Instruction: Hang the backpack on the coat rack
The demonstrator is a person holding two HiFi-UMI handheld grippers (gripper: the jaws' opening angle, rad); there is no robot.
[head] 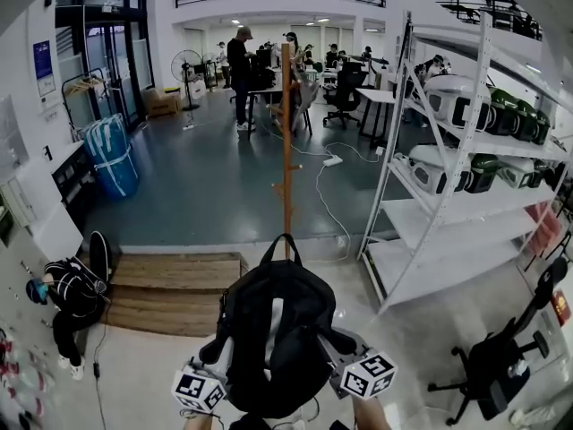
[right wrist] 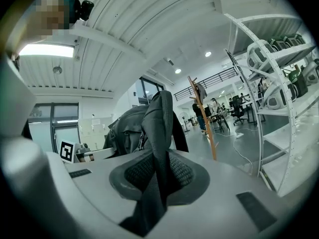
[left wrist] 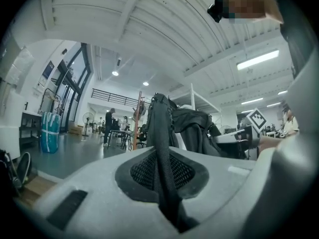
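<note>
The backpack (head: 279,334) at lower centre is matt black woven cloth with coarse ribbed webbing for its straps (left wrist: 160,138). The left gripper (left wrist: 162,171) and right gripper (right wrist: 154,178) are smooth matt grey plastic with rough black mesh-textured pads (left wrist: 142,172). The coat rack (head: 286,141) is smooth orange-brown wood, the steps (head: 175,285) at lower left are duller planked wood, the shelving (head: 448,222) at right is white-painted metal, and the grey floor (head: 215,177) has a soft sheen.

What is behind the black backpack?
The wooden coat rack stands behind the backpack, farther off, with wooden steps to the left. The backpack covers the rack's foot, so where it stands on the floor cannot be seen.
</note>
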